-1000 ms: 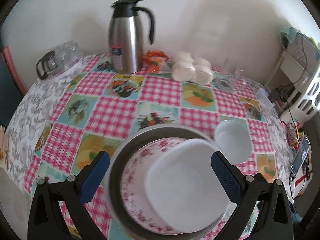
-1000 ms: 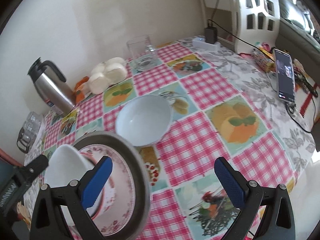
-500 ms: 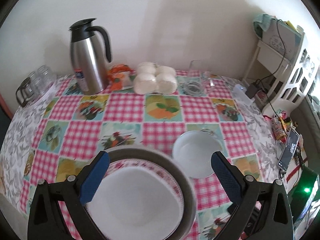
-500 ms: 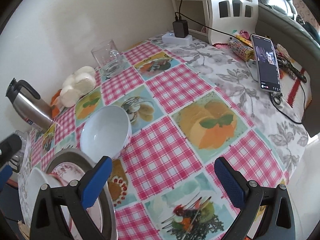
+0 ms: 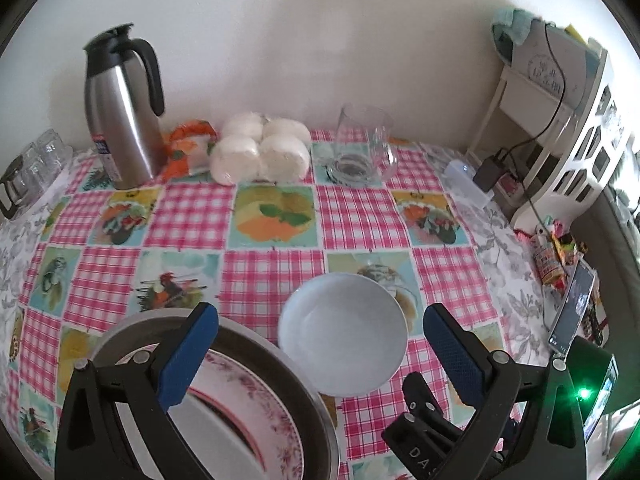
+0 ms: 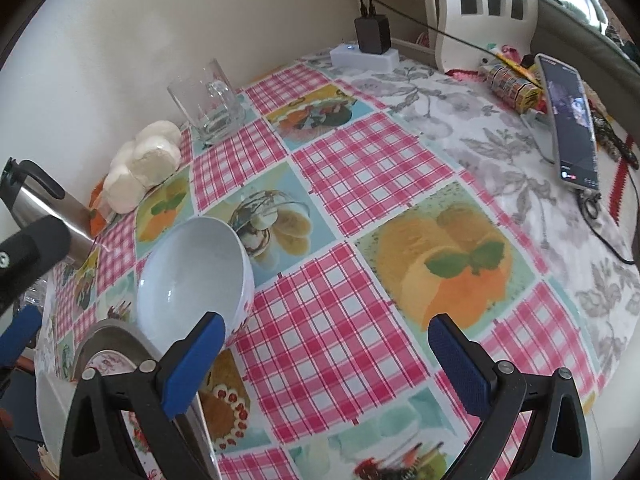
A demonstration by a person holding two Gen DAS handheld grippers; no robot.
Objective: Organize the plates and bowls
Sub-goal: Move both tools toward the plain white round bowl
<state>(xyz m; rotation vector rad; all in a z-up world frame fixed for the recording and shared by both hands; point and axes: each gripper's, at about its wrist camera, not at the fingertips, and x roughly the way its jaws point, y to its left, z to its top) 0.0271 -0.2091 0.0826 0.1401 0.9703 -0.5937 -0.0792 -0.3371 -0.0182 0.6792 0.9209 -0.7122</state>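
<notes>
White ceramic bowl (image 5: 343,333) is sitting upright on the checked tablecloth (image 5: 272,216), just right of a grey metal basin (image 5: 308,396) that is holding a floral-rimmed plate (image 5: 256,384) with a second white dish (image 6: 50,404) inside it. Left gripper (image 5: 320,356) is hanging over this group with its blue pads spread wide, one over the basin and one past the bowl's right edge, gripping nothing and touching nothing that can be made out. Right gripper (image 6: 326,364) is likewise standing fully released, empty, above bare cloth; its left pad is overlapping the bowl's near rim in the right wrist view, contact not determinable. Basin, plate and inner dish are being cut off by the lower frame edge and partly hidden behind the gripper bodies. Farther back, a steel thermos jug (image 5: 120,108), a pack of white round buns (image 5: 260,150), an orange wrapper (image 5: 188,146) and a clear glass mug (image 5: 360,144) are standing along the wall. A phone (image 6: 570,120) is lying at the right table edge, with a charger plug (image 6: 372,32) near the far corner.
</notes>
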